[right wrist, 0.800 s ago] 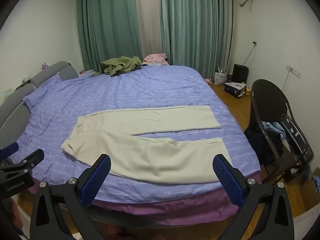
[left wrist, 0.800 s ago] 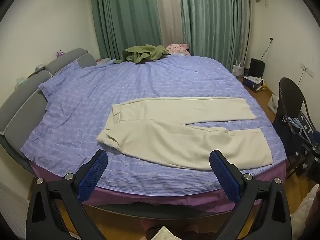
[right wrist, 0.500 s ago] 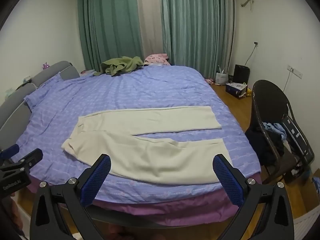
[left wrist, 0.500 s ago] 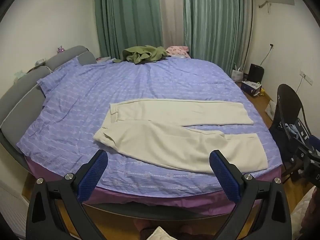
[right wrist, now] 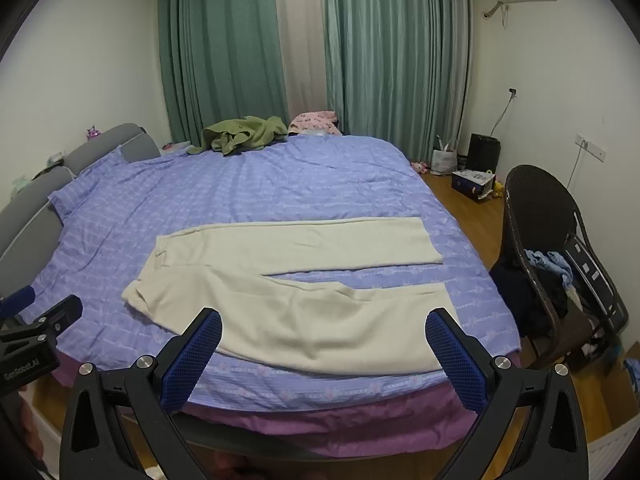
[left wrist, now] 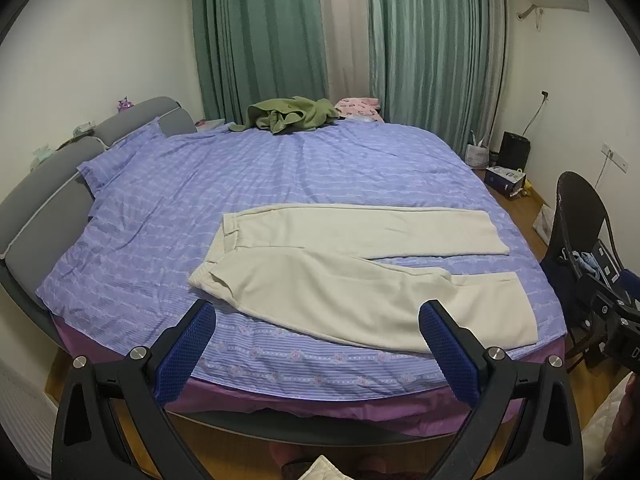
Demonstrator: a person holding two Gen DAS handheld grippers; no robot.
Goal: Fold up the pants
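In the left wrist view, the cream pants (left wrist: 352, 276) have slid a little lower and nearer the frame's bottom than a moment ago, and the bed (left wrist: 280, 168) fills slightly less of the upper picture; the camera has drifted and tipped slightly, nothing on the bedding itself has shifted. The pants lie flat on the blue striped duvet, waistband toward the grey headboard (left wrist: 52, 184), both legs stretched to the right and splayed apart, so folding has, by my reading, not begun. The left gripper (left wrist: 316, 344) stands at its widest, its blue pads empty and short of the mattress edge, touching nothing. In the right wrist view the scene has barely altered: the pants (right wrist: 304, 300) sit where they were, near leg close to the bed's (right wrist: 280, 184) near edge, a wicker chair (right wrist: 540, 216) off to the right. The right gripper (right wrist: 324, 344) is likewise spread fully, holding nothing, clear of the fabric. The left gripper's (right wrist: 36, 340) body shows at the left edge.
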